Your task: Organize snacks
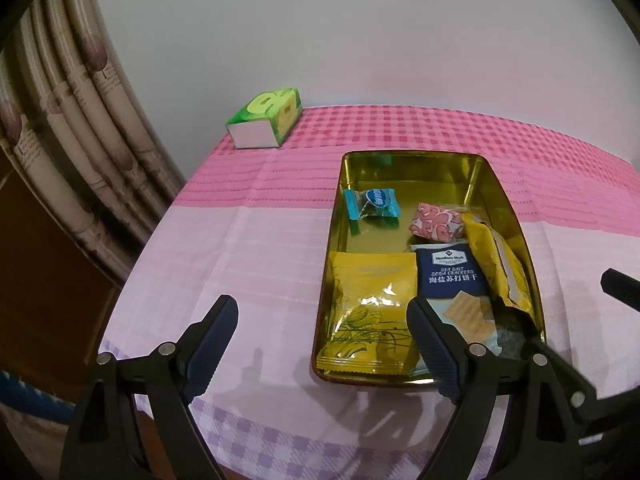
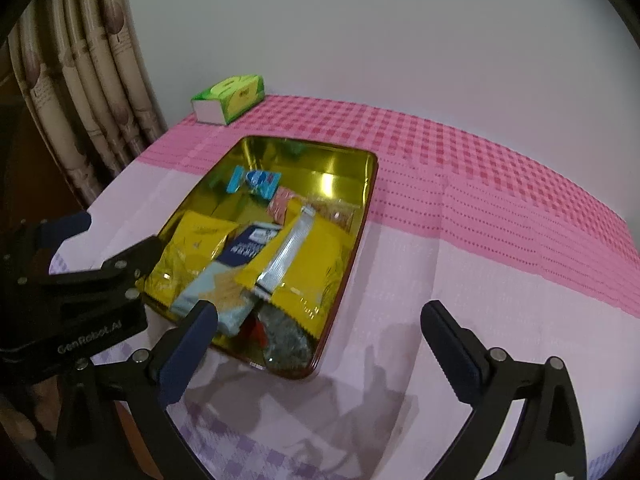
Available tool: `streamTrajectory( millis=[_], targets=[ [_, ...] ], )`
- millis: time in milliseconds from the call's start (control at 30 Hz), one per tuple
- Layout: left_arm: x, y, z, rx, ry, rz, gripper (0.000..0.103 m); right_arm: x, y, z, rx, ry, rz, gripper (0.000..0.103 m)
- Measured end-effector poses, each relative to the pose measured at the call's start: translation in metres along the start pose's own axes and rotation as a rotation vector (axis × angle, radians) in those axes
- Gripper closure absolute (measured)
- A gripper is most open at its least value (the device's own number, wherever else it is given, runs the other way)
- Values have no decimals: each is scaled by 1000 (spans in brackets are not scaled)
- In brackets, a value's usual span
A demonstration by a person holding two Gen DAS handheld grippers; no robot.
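A gold tin tray (image 1: 404, 180) sits on the pink checked tablecloth and holds several snacks. They include a yellow packet (image 1: 368, 304), a navy sea-salt cracker packet (image 1: 452, 276), a blue candy (image 1: 372, 204), a pink wrapped sweet (image 1: 436, 224) and a crumpled yellow packet (image 1: 496, 264). My left gripper (image 1: 322, 320) hangs open over the tray's near left corner and holds nothing. In the right wrist view the tray (image 2: 332, 168) lies left of centre, with a yellow packet (image 2: 304, 264) seam-up on top. My right gripper (image 2: 320, 316) stands wide open over the tray's near right corner, empty.
A green tissue box (image 1: 264, 118) stands at the table's far left corner, also seen as the tissue box (image 2: 230, 98). A patterned curtain (image 1: 80, 120) hangs just left of the table. Bare cloth (image 2: 500, 240) stretches right of the tray. The table's near edge runs below both grippers.
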State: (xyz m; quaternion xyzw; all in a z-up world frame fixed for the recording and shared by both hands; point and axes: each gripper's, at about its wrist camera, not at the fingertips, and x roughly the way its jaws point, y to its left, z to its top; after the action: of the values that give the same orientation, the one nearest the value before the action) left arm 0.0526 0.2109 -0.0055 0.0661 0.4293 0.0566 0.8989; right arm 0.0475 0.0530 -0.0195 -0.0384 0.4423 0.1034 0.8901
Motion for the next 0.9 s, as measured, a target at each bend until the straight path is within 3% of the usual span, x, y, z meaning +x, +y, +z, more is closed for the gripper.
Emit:
streamTrajectory(
  millis=[900],
  targets=[
    [0,1,0,-2,3,0,16,7,9,-11,-17,51,1,2]
  ],
)
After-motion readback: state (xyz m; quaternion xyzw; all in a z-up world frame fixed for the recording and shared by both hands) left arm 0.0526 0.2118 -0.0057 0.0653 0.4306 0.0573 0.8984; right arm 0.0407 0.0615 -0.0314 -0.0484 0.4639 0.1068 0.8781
